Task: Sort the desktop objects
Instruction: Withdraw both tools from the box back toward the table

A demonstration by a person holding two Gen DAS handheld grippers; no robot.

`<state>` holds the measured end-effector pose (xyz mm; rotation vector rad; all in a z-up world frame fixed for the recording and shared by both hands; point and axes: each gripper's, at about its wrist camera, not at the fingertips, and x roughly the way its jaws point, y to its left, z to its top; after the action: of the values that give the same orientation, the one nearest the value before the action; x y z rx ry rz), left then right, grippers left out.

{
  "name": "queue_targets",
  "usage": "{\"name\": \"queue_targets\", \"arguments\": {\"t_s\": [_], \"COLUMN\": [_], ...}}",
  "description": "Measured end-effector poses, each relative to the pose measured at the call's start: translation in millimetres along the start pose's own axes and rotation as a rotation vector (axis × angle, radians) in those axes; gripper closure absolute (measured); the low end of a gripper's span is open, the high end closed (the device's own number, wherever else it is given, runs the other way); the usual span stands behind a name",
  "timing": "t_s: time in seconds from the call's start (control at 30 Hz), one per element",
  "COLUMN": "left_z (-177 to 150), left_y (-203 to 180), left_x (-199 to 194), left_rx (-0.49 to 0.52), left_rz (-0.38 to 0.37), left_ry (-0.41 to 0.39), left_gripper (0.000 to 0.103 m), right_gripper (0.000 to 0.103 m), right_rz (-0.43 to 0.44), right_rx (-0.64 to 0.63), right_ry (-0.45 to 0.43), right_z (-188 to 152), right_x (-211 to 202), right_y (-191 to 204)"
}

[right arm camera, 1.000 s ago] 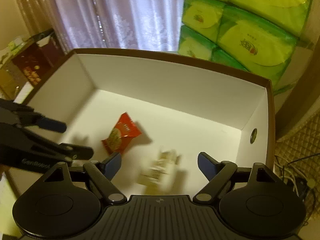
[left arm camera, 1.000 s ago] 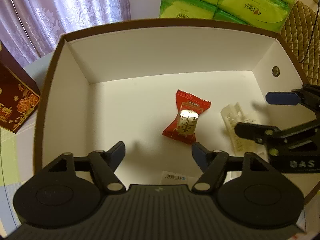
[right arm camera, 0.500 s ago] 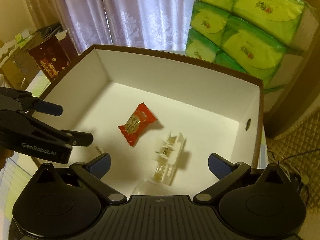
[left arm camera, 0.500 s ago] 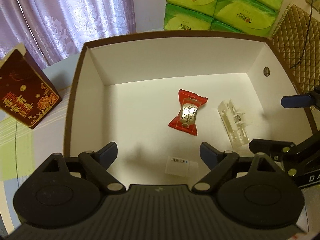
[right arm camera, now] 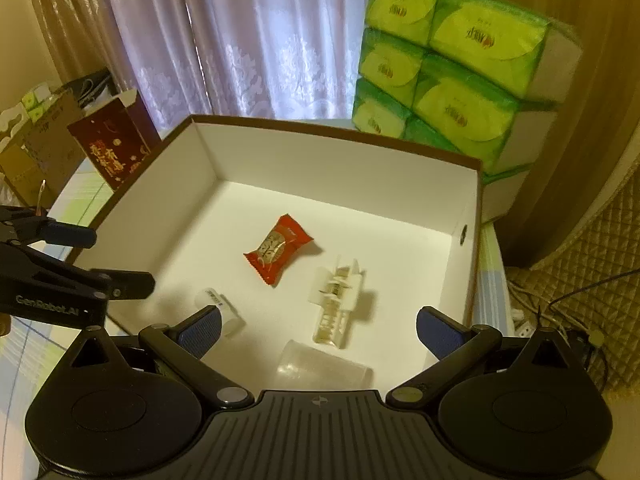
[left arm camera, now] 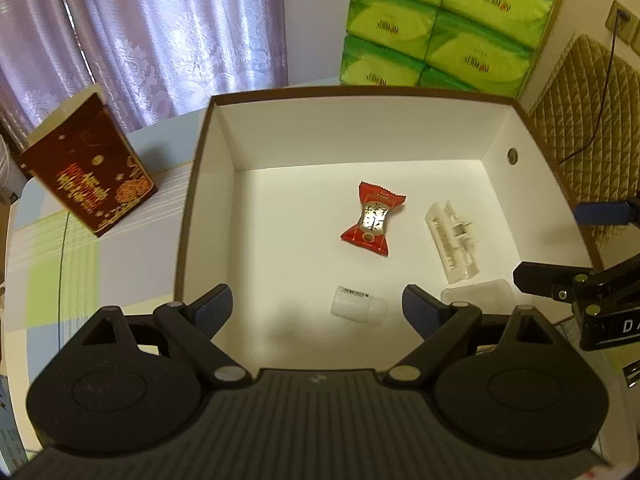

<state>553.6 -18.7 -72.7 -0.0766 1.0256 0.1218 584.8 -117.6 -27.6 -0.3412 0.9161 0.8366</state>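
A brown box with white inside [left arm camera: 208, 168] [right arm camera: 208, 160] holds a red candy wrapper [left arm camera: 372, 220] [right arm camera: 278, 250], a white plastic clip [left arm camera: 452, 240] [right arm camera: 336, 304], a small white labelled tube [left arm camera: 358, 304] [right arm camera: 220, 308] and a clear plastic cup [left arm camera: 480, 294] [right arm camera: 324, 364] lying on its side. My left gripper [left arm camera: 316, 312] hovers open above the box's near edge, with nothing between its fingers. My right gripper [right arm camera: 318, 330] is open over the near right part of the box, also empty. Each gripper shows at the side of the other's view.
A dark red gift box [left arm camera: 88, 168] [right arm camera: 116, 144] stands left of the box on a checked tablecloth [left arm camera: 52, 248]. Stacked green tissue packs [left arm camera: 440, 24] [right arm camera: 452, 64] rise behind it. A quilted chair [left arm camera: 592, 128] and cables [right arm camera: 560, 308] are on the right. Curtains hang behind.
Both grippers have pulled back and up from the box, so more of it shows. The white clip dropped from the right gripper and came to rest on the box floor.
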Motion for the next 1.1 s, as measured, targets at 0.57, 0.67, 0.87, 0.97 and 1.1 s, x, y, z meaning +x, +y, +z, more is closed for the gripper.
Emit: {"name": "queue_targets", "arguments": {"t_s": [0.57, 0.67, 0.87, 0.97, 1.1], "left_z": [-56.2, -67.4, -91.4, -103.0, -117.5], "left_y": [7.6, 9.7, 13.5, 14.5, 18.1], "left_x": [-78.1, -91.1, -113.3, -122.6, -134.1], "left_rx": [-0.029, -0.043, -0.063, -0.066, -0.076], "left_rz": [0.073, 0.062, 0.048, 0.047, 0.041], "left_ry": [-0.110, -0.125, -0.139, -0.141, -0.145], "left_gripper": [0.009, 0.009, 0.007, 0.007, 0.007], "right_gripper": [0.002, 0.002, 0.002, 0.002, 0.002], "right_rz": [-0.045, -0.035, -0.020, -0.012, -0.012], "right_rx": [0.000, 0.004, 0.022, 0.030, 0.039], "right_ry": [-0.087, -0.100, -0.130, -0.145, -0.157], "right_z": [-34.9, -43.3, -58.8, -66.3, -75.2], "right_x": [-63.3, -73.6, -93.6, -102.9, -112.7], "right_y": [31.7, 36.6, 46.1, 50.7, 56.5]}}
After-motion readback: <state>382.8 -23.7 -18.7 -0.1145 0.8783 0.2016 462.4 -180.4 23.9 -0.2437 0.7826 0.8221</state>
